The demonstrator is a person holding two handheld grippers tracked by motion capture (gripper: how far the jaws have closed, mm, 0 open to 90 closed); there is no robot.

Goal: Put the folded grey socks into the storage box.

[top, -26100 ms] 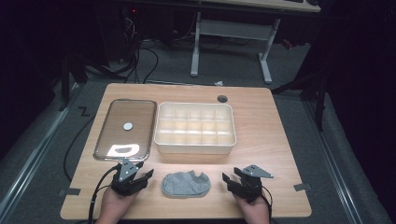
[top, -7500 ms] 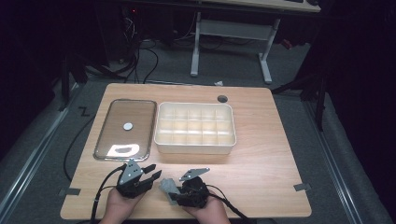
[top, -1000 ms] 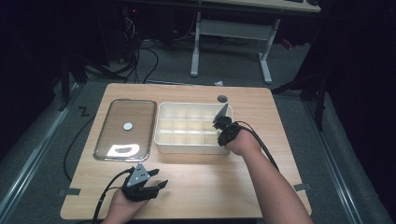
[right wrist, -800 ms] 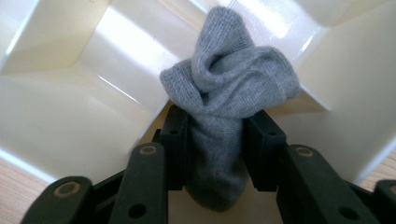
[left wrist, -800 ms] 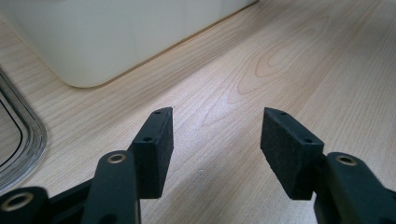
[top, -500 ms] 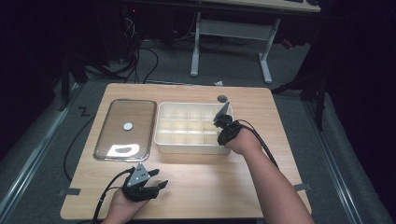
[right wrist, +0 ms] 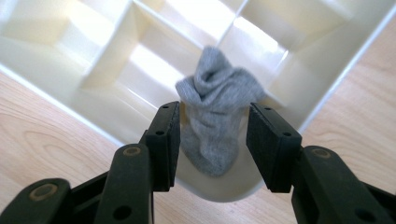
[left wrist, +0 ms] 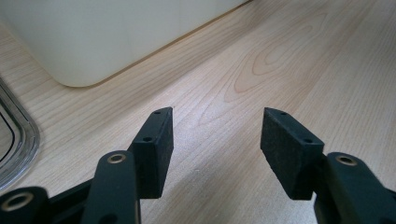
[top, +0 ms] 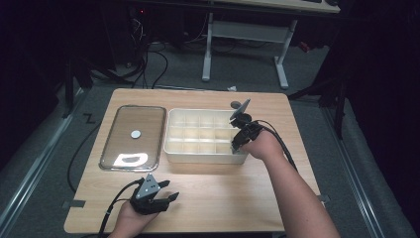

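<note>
A bunched grey sock [right wrist: 215,95] sits in the near right corner cell of the cream divided box [top: 198,150]. My right gripper [top: 235,145] hangs over that corner and points down into it. In the right gripper view its jaws have just been opening; the right gripper [right wrist: 213,127] straddles the sock, with the pads [right wrist: 169,140] apart from the cloth. My left gripper [top: 167,198] rests open on the wood near the table's front edge. In the left gripper view, nothing but bare wood shows between the left gripper's [left wrist: 215,136] pads.
A clear glass lid [top: 143,124] with a small knob lies flat to the left of the box; its rim [left wrist: 18,135] is close to my left gripper. The box wall [left wrist: 93,37] stands just ahead of that gripper. Cables and table legs lie beyond the far edge.
The right gripper has lifted a little above the box corner over the last second. The sock, earlier on the table's front, now sits in the box. The left hand has stayed put.
</note>
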